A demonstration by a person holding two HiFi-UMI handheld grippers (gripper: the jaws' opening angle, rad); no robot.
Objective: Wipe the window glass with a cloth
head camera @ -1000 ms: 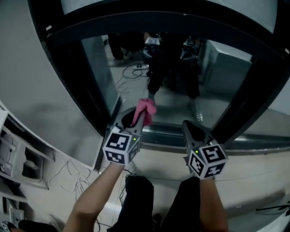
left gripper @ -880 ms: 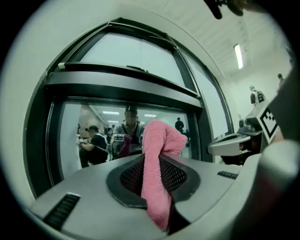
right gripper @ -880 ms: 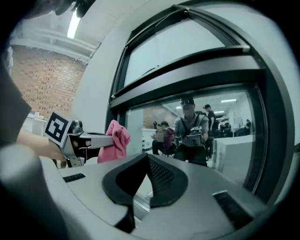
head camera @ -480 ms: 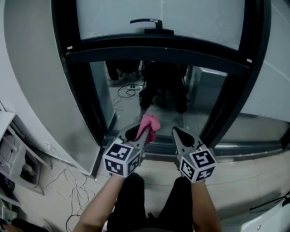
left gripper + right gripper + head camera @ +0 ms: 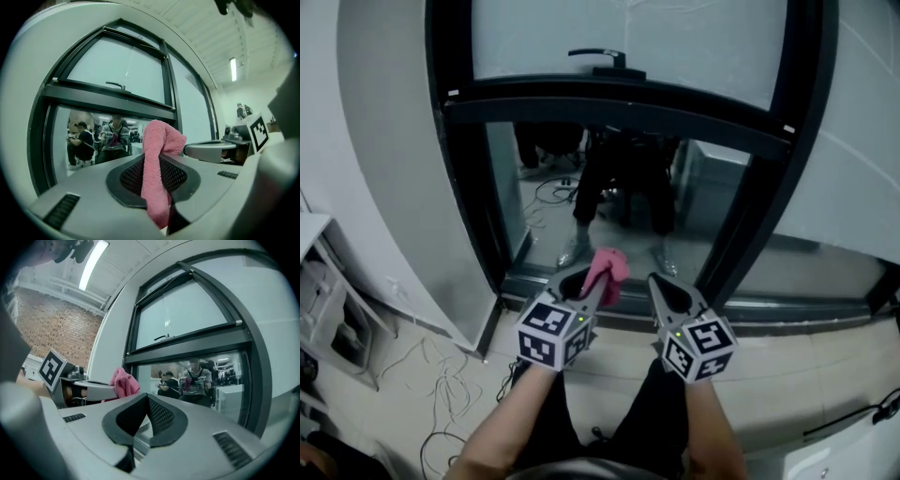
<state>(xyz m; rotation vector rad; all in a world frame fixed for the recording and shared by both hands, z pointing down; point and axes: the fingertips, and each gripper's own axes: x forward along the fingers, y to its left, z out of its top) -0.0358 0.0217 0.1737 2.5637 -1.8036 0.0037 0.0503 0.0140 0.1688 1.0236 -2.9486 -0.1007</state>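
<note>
The cloth (image 5: 606, 272), a pink one, is sitting pinched in the closed jaws of the left gripper (image 5: 594, 283). Its long axis is running along the jaws and its bunched free end is sticking out past their tips, toward the window. The lower pane of the window glass (image 5: 546, 211) is lying straight ahead of that end and apparently apart from it, with the dark sill between. The upper pane, above the handle (image 5: 602, 56), is lying higher. The right gripper (image 5: 660, 286) is hovering just beside the left, level with it, its jaws closed on nothing. Since the left alone is carrying the cloth, the wipe is likely turning on pushing it forward until the free end is meeting the lower pane.
</note>
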